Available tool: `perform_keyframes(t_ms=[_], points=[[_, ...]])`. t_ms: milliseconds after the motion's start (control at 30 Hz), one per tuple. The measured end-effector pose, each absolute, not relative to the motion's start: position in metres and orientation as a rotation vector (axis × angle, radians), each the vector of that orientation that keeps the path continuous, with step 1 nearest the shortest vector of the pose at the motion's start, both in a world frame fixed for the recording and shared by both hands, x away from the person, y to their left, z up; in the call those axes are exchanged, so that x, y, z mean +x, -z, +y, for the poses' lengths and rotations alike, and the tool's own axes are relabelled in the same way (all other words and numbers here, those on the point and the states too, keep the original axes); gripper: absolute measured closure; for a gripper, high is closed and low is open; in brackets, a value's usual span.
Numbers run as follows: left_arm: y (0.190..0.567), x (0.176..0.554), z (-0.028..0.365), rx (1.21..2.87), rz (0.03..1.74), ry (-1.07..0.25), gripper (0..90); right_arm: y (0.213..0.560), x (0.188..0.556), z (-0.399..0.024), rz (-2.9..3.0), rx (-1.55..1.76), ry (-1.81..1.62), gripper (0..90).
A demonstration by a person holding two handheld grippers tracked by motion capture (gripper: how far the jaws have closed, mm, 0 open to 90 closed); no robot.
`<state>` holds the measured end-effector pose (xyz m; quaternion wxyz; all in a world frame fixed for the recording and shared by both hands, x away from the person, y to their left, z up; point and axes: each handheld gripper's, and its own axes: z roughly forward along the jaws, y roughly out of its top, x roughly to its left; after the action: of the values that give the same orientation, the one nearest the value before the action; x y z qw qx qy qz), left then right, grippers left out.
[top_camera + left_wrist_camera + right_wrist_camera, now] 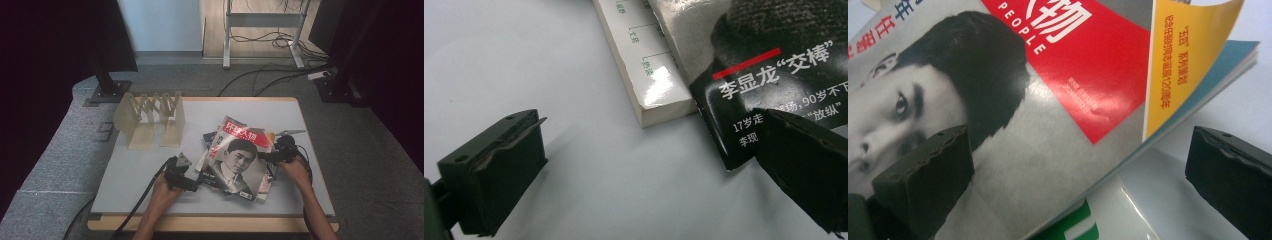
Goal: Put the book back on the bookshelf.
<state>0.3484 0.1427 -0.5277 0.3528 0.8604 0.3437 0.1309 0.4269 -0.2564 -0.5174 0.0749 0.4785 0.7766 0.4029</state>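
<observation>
A magazine [240,157] with a portrait cover and a red title block lies tilted on top of a small stack of books [209,140] on the right half of the grey table [150,185], its lower corner toward the person. The left gripper [199,184] sits at the magazine's lower left edge, held in the left hand [167,192]. In the left gripper view its jaws stand wide apart and grasp nothing: one jaw hangs over bare table, the other lies at the dark lower corner of the magazine [769,70], and a thick white book [644,65] under the magazine shows between them farther off. The right gripper [267,156] is at the magazine's right edge, held in the right hand [296,170]. In the right gripper view its jaws are also spread and released: one jaw lies over the portrait cover [1013,100], the other is off the page edge on the right, and the magazine's open edge, with a curled yellow page [1183,60], runs between them. A white and green cover [1083,220] lies below that edge. A wooden rack [150,117] stands at the table's far left, well apart from the magazine.
</observation>
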Motion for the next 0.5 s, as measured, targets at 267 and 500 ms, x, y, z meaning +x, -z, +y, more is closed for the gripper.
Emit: perform_keyframes(t_ms=[267, 500], points=[[0.528, 0.348, 0.143, 2.226, 0.885, -0.347, 0.0, 0.517, 0.438, -0.251, 2.381, 1.434, -1.238, 3.8], [0.528, 0.349, 0.143, 2.224, 0.889, -0.336, 0.0, 0.501, 0.436, -0.253, 2.337, 1.368, -1.19, 19.1]])
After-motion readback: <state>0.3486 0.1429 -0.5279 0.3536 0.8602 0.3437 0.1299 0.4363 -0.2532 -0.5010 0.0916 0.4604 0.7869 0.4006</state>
